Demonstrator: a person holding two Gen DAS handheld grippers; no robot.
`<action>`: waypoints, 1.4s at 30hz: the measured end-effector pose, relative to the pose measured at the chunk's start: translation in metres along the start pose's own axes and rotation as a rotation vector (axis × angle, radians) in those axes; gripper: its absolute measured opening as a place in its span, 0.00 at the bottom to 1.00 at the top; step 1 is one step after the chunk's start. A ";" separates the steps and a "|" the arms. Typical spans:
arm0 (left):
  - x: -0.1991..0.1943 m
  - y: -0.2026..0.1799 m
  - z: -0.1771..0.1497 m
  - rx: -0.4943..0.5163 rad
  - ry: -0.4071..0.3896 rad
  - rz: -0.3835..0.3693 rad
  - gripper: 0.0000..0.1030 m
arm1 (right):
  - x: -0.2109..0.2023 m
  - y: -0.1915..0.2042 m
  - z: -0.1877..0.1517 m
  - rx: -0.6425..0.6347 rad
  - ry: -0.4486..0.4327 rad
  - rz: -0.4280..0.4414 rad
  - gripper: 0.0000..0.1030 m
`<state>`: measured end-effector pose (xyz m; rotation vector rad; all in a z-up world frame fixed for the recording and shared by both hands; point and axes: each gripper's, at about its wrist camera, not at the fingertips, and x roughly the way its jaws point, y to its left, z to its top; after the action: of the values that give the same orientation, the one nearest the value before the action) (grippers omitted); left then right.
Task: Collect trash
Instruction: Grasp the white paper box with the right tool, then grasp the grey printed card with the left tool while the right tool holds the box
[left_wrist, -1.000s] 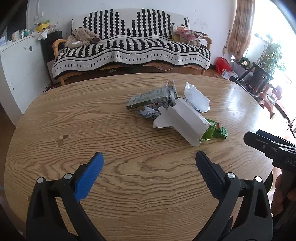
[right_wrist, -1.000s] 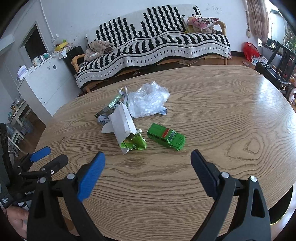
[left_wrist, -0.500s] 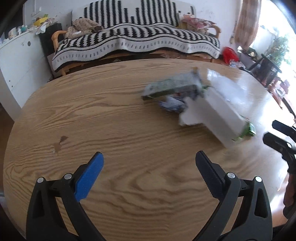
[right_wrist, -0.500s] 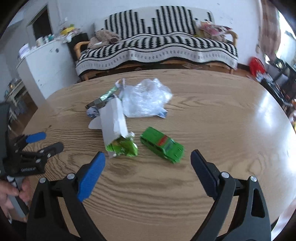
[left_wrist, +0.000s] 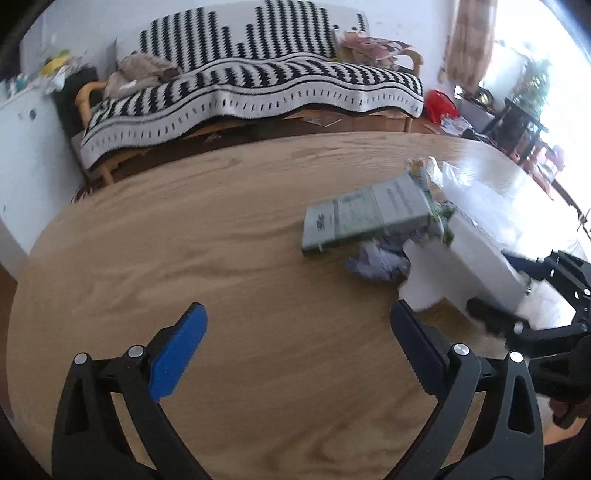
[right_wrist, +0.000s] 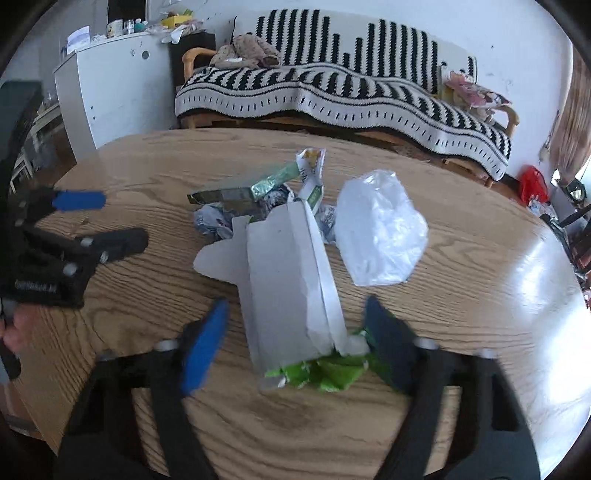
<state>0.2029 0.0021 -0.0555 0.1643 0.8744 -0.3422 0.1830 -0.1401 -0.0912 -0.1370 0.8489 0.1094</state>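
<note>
The near end of the white carton (right_wrist: 288, 284) is blurred, and the green wrapper (right_wrist: 325, 373) beneath is partly hidden. The right hand-held gripper (left_wrist: 517, 291) is smeared and cut off at the right edge.

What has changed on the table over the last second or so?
The right gripper has moved forward, and its open fingers now sit either side of the torn white carton. The left gripper has swung left, so the pile sits further right in its view. Nothing is gripped yet. The plastic bag and foil packet lie where they were.
</note>
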 end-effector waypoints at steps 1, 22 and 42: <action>0.003 0.001 0.005 0.021 -0.007 0.006 0.94 | -0.001 -0.002 -0.001 0.010 0.002 0.013 0.34; 0.054 -0.049 0.063 0.442 -0.017 -0.210 0.78 | -0.070 -0.044 -0.026 0.039 -0.016 0.125 0.31; 0.010 -0.016 0.064 0.668 -0.077 -0.126 0.91 | -0.080 -0.035 -0.025 0.049 -0.028 0.152 0.31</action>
<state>0.2491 -0.0329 -0.0225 0.7111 0.6691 -0.7479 0.1167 -0.1823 -0.0444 -0.0249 0.8328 0.2325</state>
